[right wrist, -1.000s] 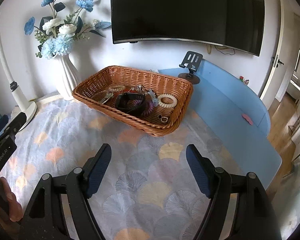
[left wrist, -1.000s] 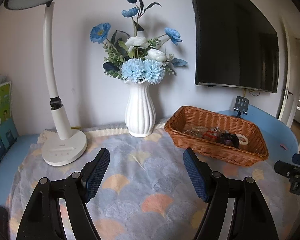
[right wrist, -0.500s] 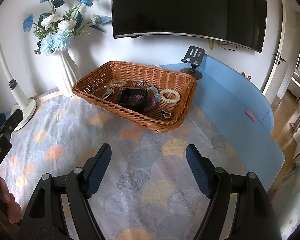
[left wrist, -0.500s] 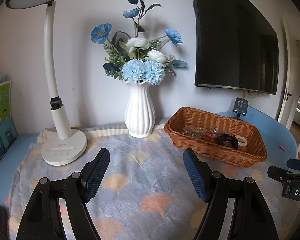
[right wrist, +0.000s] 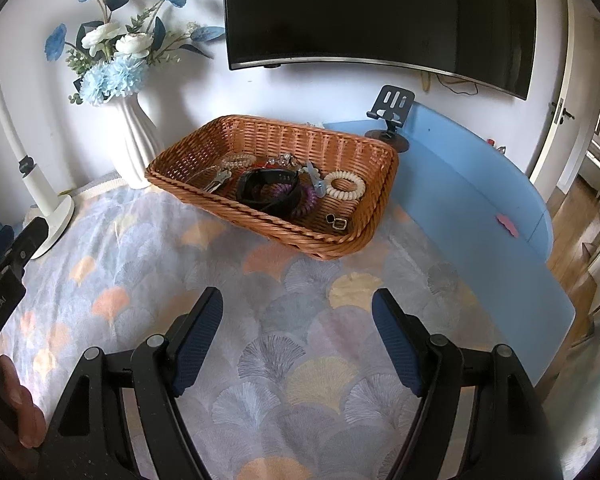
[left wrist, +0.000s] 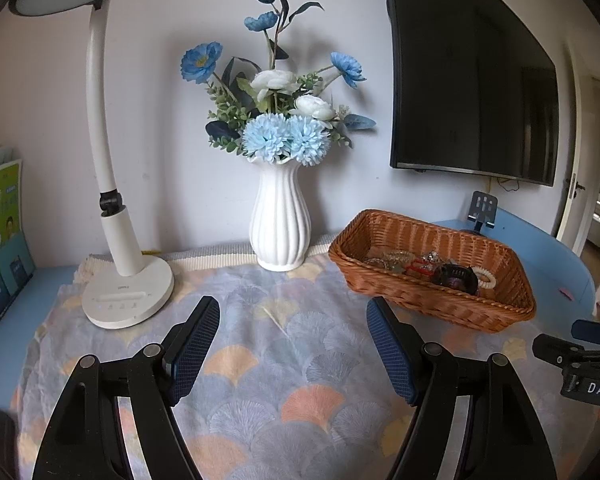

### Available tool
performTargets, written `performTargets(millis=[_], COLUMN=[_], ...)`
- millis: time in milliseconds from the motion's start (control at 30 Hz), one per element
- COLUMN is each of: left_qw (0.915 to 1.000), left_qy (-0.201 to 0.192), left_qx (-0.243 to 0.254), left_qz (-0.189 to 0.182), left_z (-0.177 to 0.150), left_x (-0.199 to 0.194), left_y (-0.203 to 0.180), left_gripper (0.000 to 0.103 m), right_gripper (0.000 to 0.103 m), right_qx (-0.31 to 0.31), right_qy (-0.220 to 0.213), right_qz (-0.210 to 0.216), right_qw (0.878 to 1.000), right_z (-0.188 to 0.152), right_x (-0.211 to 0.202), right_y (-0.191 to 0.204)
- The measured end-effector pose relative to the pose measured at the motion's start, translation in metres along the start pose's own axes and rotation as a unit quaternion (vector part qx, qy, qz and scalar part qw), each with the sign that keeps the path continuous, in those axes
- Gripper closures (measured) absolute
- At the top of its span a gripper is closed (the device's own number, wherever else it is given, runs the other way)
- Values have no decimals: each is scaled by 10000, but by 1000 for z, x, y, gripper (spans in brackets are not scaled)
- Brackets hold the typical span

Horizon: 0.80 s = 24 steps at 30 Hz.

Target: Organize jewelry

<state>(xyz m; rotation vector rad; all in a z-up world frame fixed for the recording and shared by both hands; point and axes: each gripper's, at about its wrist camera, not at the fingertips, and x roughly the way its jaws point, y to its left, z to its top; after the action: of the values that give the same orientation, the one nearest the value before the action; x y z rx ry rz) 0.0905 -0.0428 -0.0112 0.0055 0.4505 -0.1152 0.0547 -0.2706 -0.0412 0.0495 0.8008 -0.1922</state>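
A brown wicker basket (right wrist: 364,148) stands on the patterned cloth and holds several pieces of jewelry: a black band (right wrist: 268,184), a purple coil tie (right wrist: 306,204), a cream coil ring (right wrist: 344,185), a small dark buckle (right wrist: 338,222) and bead bracelets (right wrist: 236,159). The basket also shows at the right of the left wrist view (left wrist: 428,296). My right gripper (right wrist: 298,338) is open and empty above the cloth, in front of the basket. My left gripper (left wrist: 292,346) is open and empty above the cloth, left of the basket.
A white ribbed vase (left wrist: 280,220) of blue and white flowers stands behind the cloth. A white desk lamp (left wrist: 126,292) stands at the left, books (left wrist: 2,236) beyond it. A black phone stand (right wrist: 390,114) sits on the blue table (right wrist: 480,200) behind the basket. A TV (right wrist: 380,12) hangs on the wall.
The right gripper has tilted and drawn slightly nearer the basket, which sits lower in its view. The left view has shifted slightly. Both grippers stay open.
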Motion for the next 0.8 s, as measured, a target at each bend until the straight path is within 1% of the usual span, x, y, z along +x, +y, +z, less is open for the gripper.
performTargets(millis=[600,800], left_qw=[10000,9998], left_qy=[61,192], left_qx=[-49,2], left_qz=[43,92], left_z=[0,-2], left_x=[5,12], left_y=[2,-1], left_gripper=[26,26], right_gripper=[24,24], right_qx=[-34,-27], right_qy=[63,57], right_qz=[-6,38], right_qw=[10000,10000], right_z=[-1,-3], right_x=[6,5], right_y=[1,-1])
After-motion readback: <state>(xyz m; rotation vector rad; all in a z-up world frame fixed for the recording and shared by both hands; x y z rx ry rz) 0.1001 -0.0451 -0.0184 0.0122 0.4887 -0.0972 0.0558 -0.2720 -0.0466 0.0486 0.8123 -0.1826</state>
